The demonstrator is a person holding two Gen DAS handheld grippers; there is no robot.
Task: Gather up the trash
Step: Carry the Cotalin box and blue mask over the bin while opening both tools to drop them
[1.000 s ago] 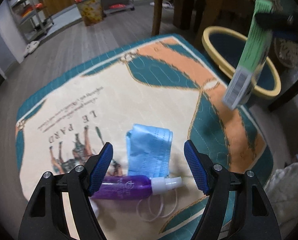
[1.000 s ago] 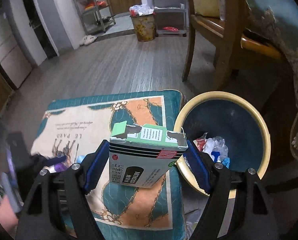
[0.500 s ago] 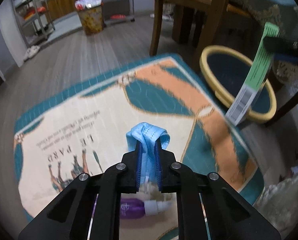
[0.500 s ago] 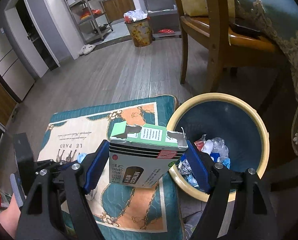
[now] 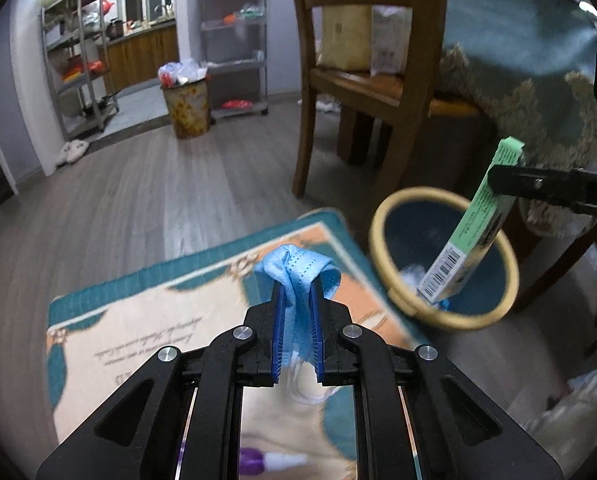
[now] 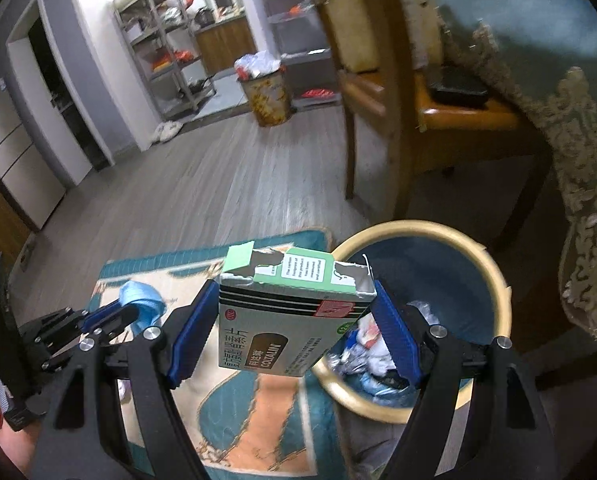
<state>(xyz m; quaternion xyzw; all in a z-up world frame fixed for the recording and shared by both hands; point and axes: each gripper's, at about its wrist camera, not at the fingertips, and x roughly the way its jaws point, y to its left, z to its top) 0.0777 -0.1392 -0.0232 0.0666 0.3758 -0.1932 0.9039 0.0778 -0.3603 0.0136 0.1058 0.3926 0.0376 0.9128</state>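
Observation:
My left gripper (image 5: 297, 300) is shut on a crumpled blue face mask (image 5: 298, 270) and holds it above the rug; it also shows in the right wrist view (image 6: 140, 300). My right gripper (image 6: 294, 320) is shut on a green and white medicine box (image 6: 290, 320), held beside the rim of the blue trash bin with a yellow rim (image 6: 494, 276). In the left wrist view the box (image 5: 474, 228) hangs over the bin (image 5: 382, 256). The bin holds crumpled trash (image 6: 378, 348). A purple spray bottle (image 5: 270, 460) lies on the rug under my left gripper.
A patterned teal and orange rug (image 5: 146, 320) covers the floor left of the bin. A wooden chair (image 5: 378, 80) and a table with a teal lace-edged cloth (image 5: 538, 60) stand behind the bin. A full waste basket (image 5: 186, 100) and metal shelves (image 5: 74, 60) stand far back.
My left gripper shut on the blue mask and lifted it off the rug, leaving the purple bottle. My right gripper carried the box closer to the bin.

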